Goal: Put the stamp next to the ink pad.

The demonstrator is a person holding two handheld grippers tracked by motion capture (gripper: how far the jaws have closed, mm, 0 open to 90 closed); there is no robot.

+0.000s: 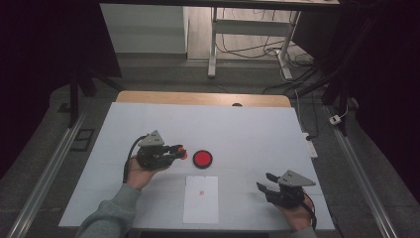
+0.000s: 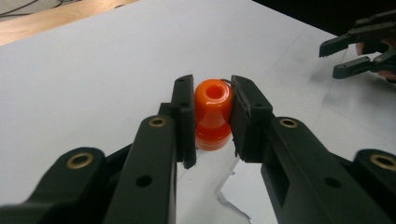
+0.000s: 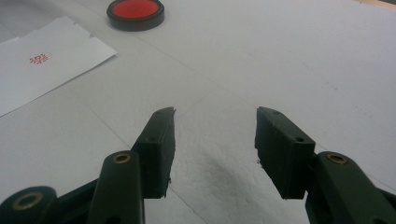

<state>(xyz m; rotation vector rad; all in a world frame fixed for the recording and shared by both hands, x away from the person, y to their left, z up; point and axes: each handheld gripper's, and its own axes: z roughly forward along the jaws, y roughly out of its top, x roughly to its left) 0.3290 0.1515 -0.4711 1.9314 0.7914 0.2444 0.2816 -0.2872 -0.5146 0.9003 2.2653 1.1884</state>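
An orange stamp (image 2: 213,114) with a hole in its top is clamped between the jaws of my left gripper (image 2: 212,119), which is shut on it. In the high view the left gripper (image 1: 179,150) holds the orange stamp (image 1: 183,151) just left of a round red ink pad (image 1: 202,158) in a black case. A white sheet of paper (image 1: 200,198) with a small red mark (image 1: 201,193) lies in front of the pad. My right gripper (image 1: 264,182) rests near the table's front right, open, with nothing between its jaws (image 3: 215,135). The red ink pad (image 3: 135,11) and the paper (image 3: 44,63) lie beyond it.
The table is covered by a white mat (image 1: 247,129), with a wooden edge (image 1: 198,97) at the back. Cables and a desk frame (image 1: 247,44) stand on the floor behind. Metal rails (image 1: 44,173) run along both sides.
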